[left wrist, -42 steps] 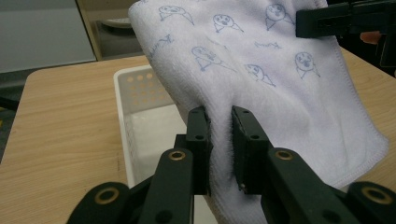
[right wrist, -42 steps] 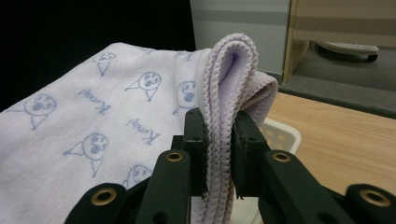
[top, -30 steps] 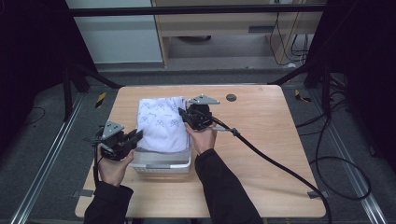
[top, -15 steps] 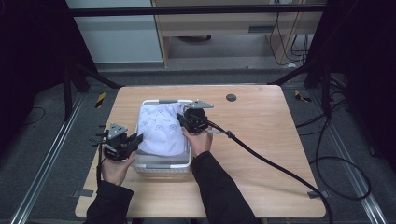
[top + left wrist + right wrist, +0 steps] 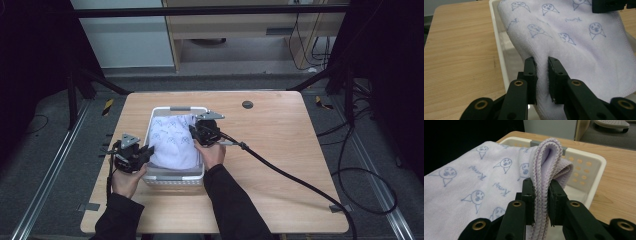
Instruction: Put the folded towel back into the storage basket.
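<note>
Towel (image 5: 172, 142), lilac, printed: lay over white basket (image 5: 178, 108). Left gripper (image 5: 541, 67) clenched its near fold; right gripper (image 5: 541, 188) clamped its bunched far edge.

Wooden table (image 5: 280, 150), round dark disc (image 5: 247, 104) near far edge; yellow-black striped pieces (image 5: 108, 106) on floor.

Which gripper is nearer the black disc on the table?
Right. The right gripper, shut on the towel, sits at the basket's disc-side edge; the disc lies beyond it. The left gripper is across the basket.
</note>
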`<act>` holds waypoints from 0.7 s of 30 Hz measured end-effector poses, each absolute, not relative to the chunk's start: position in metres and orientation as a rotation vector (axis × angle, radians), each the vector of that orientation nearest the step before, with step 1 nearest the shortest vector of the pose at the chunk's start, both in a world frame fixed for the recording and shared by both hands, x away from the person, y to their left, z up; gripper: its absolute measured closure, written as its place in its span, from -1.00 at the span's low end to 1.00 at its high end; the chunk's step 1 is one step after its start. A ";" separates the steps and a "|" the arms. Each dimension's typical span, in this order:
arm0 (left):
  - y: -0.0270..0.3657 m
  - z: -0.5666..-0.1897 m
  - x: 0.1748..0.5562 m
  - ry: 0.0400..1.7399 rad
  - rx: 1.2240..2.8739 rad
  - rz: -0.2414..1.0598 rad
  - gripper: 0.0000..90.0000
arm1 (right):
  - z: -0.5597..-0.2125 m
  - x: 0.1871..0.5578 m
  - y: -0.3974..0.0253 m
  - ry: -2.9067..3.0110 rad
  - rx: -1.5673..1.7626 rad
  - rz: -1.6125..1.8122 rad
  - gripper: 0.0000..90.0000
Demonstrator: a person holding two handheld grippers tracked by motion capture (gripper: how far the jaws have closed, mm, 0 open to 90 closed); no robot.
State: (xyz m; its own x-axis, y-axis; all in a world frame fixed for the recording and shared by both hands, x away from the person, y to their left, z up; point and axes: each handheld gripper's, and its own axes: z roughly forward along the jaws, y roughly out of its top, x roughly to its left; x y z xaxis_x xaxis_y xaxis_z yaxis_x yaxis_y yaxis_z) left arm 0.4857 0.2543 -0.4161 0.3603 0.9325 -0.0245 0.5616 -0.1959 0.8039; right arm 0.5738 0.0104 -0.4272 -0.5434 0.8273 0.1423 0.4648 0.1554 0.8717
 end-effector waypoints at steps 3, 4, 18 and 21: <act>0.253 -0.419 0.487 1.305 1.889 0.625 0.70 | -0.429 0.574 0.011 2.072 1.227 1.332 0.72; 0.253 -0.419 0.487 1.307 1.893 0.626 0.70 | -0.430 0.574 0.011 2.071 1.224 1.329 0.72; 0.254 -0.430 0.494 1.363 1.925 0.628 0.60 | -0.443 0.577 0.014 2.136 1.217 1.242 0.57; 0.257 -0.427 0.492 1.360 1.902 0.628 0.56 | -0.443 0.577 0.013 2.136 1.195 1.233 0.53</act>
